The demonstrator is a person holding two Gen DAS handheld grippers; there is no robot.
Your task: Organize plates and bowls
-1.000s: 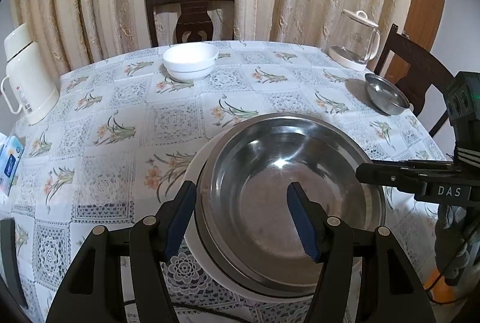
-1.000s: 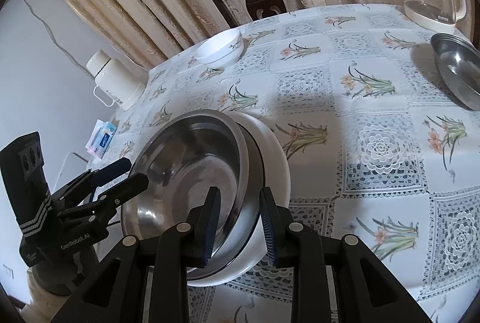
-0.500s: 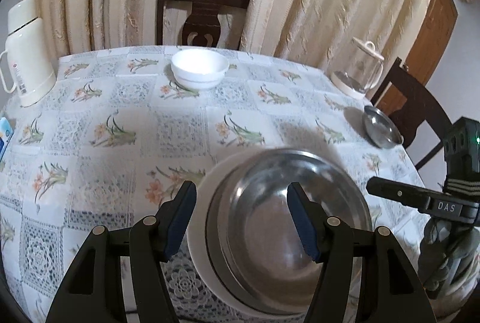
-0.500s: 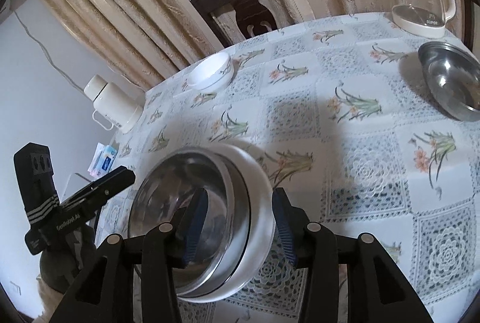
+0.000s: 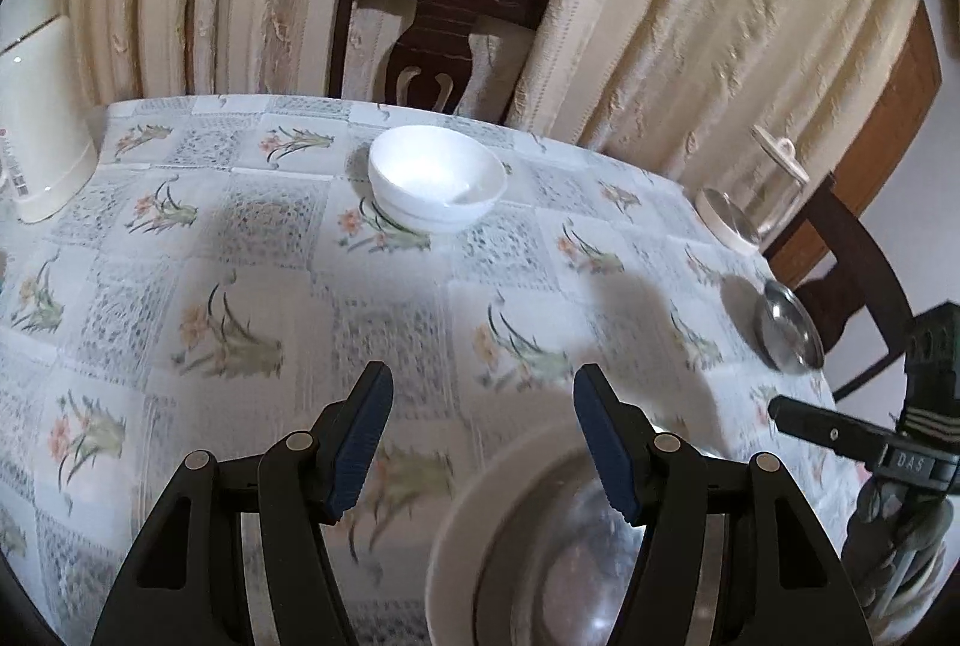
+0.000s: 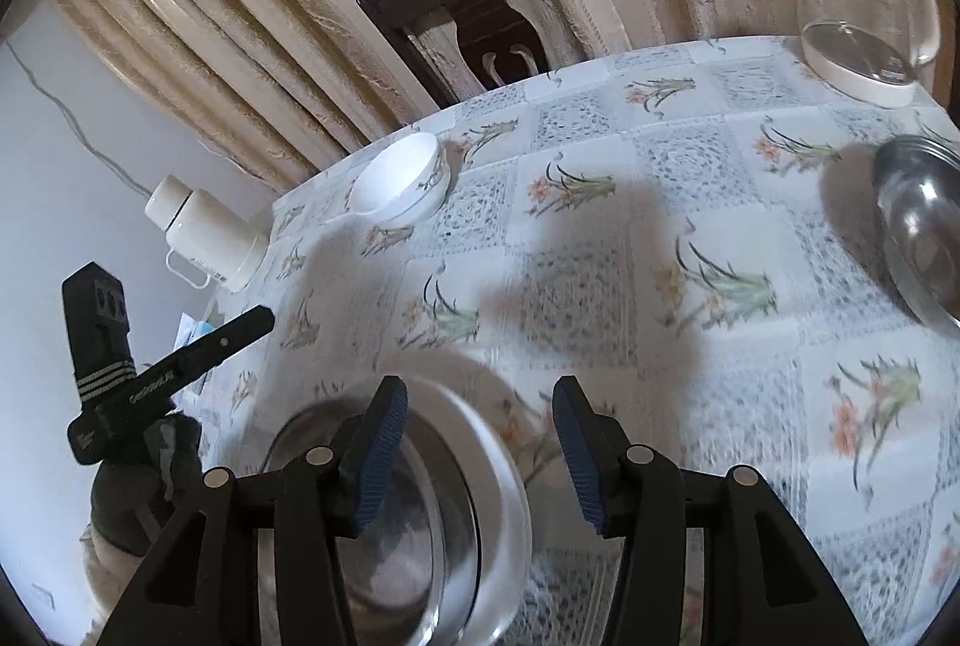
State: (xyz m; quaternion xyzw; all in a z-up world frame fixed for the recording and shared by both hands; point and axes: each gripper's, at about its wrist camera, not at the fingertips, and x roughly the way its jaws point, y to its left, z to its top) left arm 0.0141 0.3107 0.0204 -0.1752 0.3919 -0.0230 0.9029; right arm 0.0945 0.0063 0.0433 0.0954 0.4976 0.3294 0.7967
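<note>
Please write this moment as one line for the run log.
left gripper: open, empty | right gripper: open, empty | steel bowl: nested in white plate | white bowl, small steel bowl: apart on table

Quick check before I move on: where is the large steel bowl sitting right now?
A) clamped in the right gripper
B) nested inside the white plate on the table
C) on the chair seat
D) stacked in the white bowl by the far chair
B: the large steel bowl rests inside the white plate on the tablecloth, while the right gripper and left gripper both stand open above it, holding nothing.
</note>
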